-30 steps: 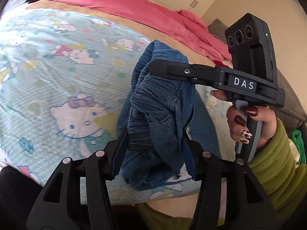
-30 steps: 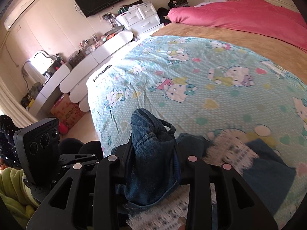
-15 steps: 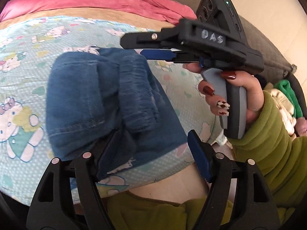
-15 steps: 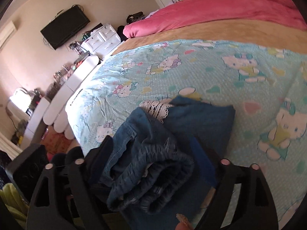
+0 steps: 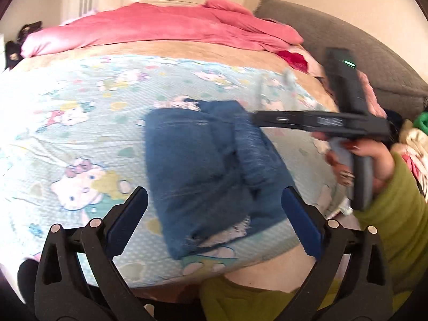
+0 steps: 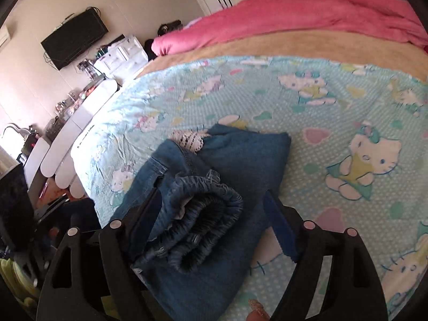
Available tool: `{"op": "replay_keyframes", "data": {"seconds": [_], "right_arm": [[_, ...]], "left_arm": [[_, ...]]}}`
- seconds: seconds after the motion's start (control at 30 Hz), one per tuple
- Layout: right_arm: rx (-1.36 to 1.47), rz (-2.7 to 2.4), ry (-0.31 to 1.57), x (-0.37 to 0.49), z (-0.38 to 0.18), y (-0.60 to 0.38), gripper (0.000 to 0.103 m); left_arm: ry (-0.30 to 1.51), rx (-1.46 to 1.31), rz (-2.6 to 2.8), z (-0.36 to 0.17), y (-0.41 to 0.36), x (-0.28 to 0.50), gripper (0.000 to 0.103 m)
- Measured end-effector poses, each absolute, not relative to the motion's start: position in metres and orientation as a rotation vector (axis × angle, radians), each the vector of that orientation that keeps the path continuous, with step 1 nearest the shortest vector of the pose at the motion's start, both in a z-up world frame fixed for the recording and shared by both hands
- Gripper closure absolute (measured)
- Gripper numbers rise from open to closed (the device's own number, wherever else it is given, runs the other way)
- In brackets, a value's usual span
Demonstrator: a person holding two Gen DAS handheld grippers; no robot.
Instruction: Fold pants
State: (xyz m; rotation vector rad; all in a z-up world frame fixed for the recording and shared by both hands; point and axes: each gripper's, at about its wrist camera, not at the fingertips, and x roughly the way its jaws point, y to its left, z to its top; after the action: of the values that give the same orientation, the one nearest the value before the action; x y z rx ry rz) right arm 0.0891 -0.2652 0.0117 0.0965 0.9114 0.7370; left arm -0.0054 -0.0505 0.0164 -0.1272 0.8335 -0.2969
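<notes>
Left wrist view: jeans (image 5: 211, 176) folded into a compact bundle on the cartoon-print sheet (image 5: 80, 123), close to the near edge of the bed. Left gripper (image 5: 214, 208) spread wide, jaws well clear of the denim on either side, holding nothing. Right gripper (image 5: 256, 119) blurred here, tip over the far side of the bundle.

Right wrist view: right gripper (image 6: 211, 208) also parted; rolled waistband (image 6: 203, 224) bulging up between the jaws, touching the left-hand one, not clamped. Lace trim (image 6: 188, 139) poking out at the far end.

Risks, as judgement:
- Top roll loose and springy; likely to unfurl with nothing pinning it.
- Jaw brushing the waistband on withdrawal; could drag the fold open.
- Bundle near the mattress edge; a nudge could tip it off.
</notes>
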Motion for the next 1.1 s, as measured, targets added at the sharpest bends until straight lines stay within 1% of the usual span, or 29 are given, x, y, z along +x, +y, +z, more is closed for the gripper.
{"op": "replay_keyframes", "data": {"seconds": [0.03,0.17,0.23,0.4,0.73,0.77,0.8,0.83,0.87,0.93,1.03,1.1], "right_arm": [[0.092,0.731,0.877,0.082,0.018,-0.27,0.019],[0.034,0.689,0.77,0.055,0.035,-0.277,0.011],[-0.004,0.674,0.712,0.037,0.043,-0.279,0.01],[-0.128,0.663,0.623,0.001,0.05,-0.276,0.01],[-0.328,0.833,0.619,-0.052,0.032,-0.239,0.01],[-0.344,0.847,0.616,-0.056,0.029,-0.233,0.012],[-0.355,0.863,0.611,-0.06,0.028,-0.227,0.017],[-0.366,0.88,0.609,-0.061,0.026,-0.22,0.034],[-0.373,0.893,0.611,-0.062,0.025,-0.216,0.04],[-0.403,0.92,0.605,-0.062,0.022,-0.205,0.04],[-0.459,0.959,0.585,-0.062,0.017,-0.186,0.042],[-0.503,0.984,0.593,-0.059,0.01,-0.172,0.043]], "left_arm": [[0.833,-0.129,-0.282,0.018,-0.048,-0.007,0.009],[0.834,-0.104,-0.199,0.02,-0.041,-0.006,0.009],[0.83,-0.094,-0.163,0.022,-0.04,-0.006,0.009],[0.828,-0.094,-0.142,0.028,-0.044,-0.001,0.009],[0.849,-0.114,-0.128,0.024,-0.023,0.028,0.01],[0.857,-0.119,-0.127,0.024,-0.02,0.033,0.01],[0.867,-0.119,-0.123,0.024,-0.019,0.039,0.01],[0.883,-0.113,-0.128,0.023,-0.018,0.047,0.014],[0.892,-0.109,-0.137,0.022,-0.018,0.051,0.018],[0.931,-0.103,-0.165,0.016,-0.022,0.064,0.05],[0.973,-0.13,-0.214,0.008,-0.027,0.077,0.059],[0.987,-0.128,-0.231,0.004,-0.033,0.083,0.06]]}}
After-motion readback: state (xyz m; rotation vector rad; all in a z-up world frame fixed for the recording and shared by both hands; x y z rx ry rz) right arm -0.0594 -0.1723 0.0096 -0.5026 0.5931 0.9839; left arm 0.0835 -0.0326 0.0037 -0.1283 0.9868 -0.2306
